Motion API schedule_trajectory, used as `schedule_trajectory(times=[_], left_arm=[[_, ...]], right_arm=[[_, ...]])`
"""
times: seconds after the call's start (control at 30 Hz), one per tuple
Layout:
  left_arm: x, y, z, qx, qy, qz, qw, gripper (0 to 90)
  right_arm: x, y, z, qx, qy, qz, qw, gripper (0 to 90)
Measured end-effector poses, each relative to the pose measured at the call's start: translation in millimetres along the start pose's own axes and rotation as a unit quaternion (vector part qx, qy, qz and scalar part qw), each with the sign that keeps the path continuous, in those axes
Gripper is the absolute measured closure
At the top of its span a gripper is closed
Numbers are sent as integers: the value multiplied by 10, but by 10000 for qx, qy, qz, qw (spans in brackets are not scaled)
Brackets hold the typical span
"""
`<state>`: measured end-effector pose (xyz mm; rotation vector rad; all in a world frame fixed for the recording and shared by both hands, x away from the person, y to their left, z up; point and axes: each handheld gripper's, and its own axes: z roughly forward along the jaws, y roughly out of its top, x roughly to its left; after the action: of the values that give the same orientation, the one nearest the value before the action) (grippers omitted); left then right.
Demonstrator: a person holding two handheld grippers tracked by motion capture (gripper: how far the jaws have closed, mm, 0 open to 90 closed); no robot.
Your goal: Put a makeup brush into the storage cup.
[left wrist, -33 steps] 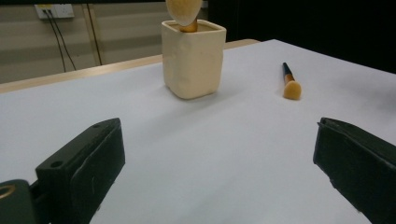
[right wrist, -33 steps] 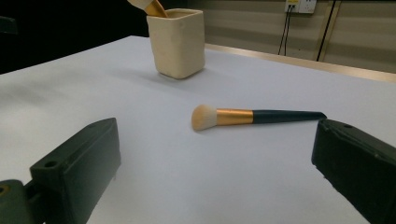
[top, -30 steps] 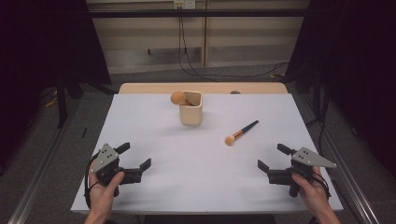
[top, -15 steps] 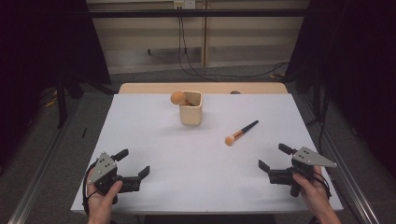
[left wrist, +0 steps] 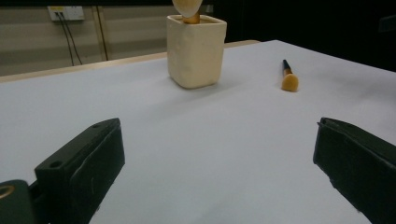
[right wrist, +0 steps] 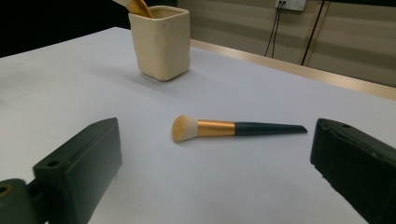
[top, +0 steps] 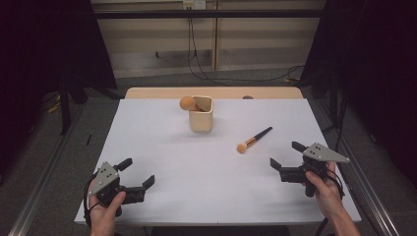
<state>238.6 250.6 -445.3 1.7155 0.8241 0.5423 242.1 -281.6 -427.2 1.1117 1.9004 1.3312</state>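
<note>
High view: we see the left tongs and right tongs both gaping wide, holding nothing, at the near corners of the white-covered counter. Cream square ceramic cup stands far centre with one orange-tipped brush already leaning in it. Second makeup brush, black handle, gold ferrule, orange bristles, lies flat right of centre, between cup and right tongs, untouched. We judge one brush done, one left: pick it, drop it in the cup. Versus a second ago, left tongs have dropped nearer the near edge; right tongs, brush, cup unchanged.
</note>
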Motion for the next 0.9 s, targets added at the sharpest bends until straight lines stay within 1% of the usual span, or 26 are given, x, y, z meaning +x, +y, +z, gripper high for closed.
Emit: schedule_trajectory(times=[0.03, 0.1, 0.17, 0.23, 0.3, 0.4, 0.53, 0.63, 0.83, 0.9], left_arm=[[0, -4, -6, 3, 15, 23, 10000, 21], [-2, -7, -18, -9, 35, -48, 10000, 21], [-13, -6, -26, -21, 61, -31, 10000, 20], [-19, -5, -28, -10, 57, -7, 10000, 20], [-23, -8, -26, -5, 59, -8, 10000, 20], [-22, -13, -25, 16, 43, -4, 10000, 20], [-16, -19, -23, 29, 44, -14, 10000, 20], [-16, -16, -23, 19, 53, -9, 10000, 21], [-24, -14, -17, 20, 57, -7, 10000, 20], [-21, -14, -18, 20, 61, -4, 10000, 20]], right_arm=[[-17, 11, 10, 2, 16, -24, 10000, 13], [-38, 34, 33, 25, -23, -18, 10000, 4], [-46, 54, 64, 30, -19, -91, 10000, 1], [-57, 77, 109, -32, -8, -138, 9999, 1], [-77, 109, 167, -27, 32, -91, 10000, 1], [-91, 146, 242, -55, -77, -194, 9998, 18], [-110, 197, 319, -79, -2, -290, 9995, 11], [-130, 228, 383, -32, -49, -309, 9995, 17], [-183, 226, 523, 133, -76, -287, 9995, 28], [-197, 250, 553, 125, -131, -288, 9994, 43]])
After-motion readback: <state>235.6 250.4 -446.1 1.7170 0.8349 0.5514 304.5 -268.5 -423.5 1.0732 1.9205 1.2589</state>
